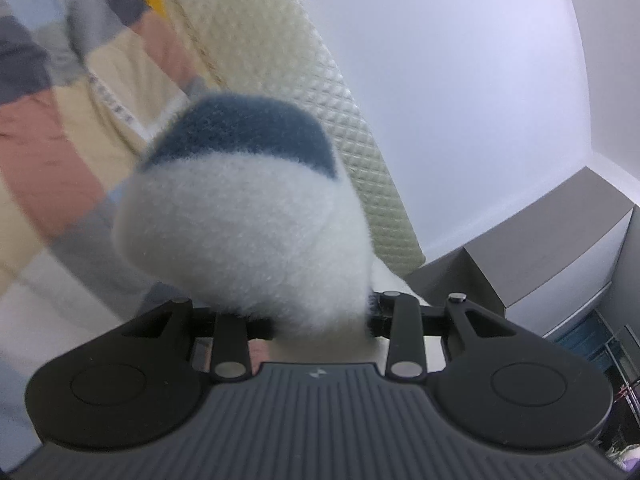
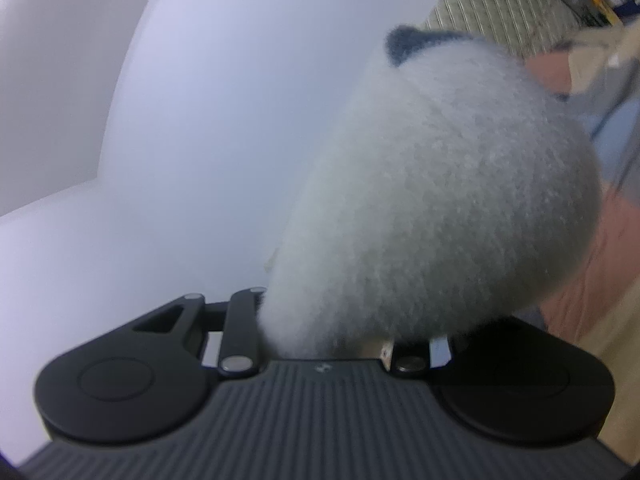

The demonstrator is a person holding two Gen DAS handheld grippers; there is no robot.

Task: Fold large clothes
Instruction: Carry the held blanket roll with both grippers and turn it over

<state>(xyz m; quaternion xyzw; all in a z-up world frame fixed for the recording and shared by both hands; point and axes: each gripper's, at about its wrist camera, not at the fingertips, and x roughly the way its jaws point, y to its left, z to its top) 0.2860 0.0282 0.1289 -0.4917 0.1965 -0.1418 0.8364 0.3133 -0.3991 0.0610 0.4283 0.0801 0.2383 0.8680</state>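
Both of my wrist cameras are riding close behind fluffy fabric, looking up and outward.

My left view is looking along the left gripper, pressed near the white and blue fleece garment, facing the quilted mattress and white wall. My right view is sitting just as near behind the right gripper, facing the same wall, mattress and patchwork bedspread.

Soft, even indoor light, strong fisheye bending at the edges, motion-blurred backgrounds, no harsh shadows.
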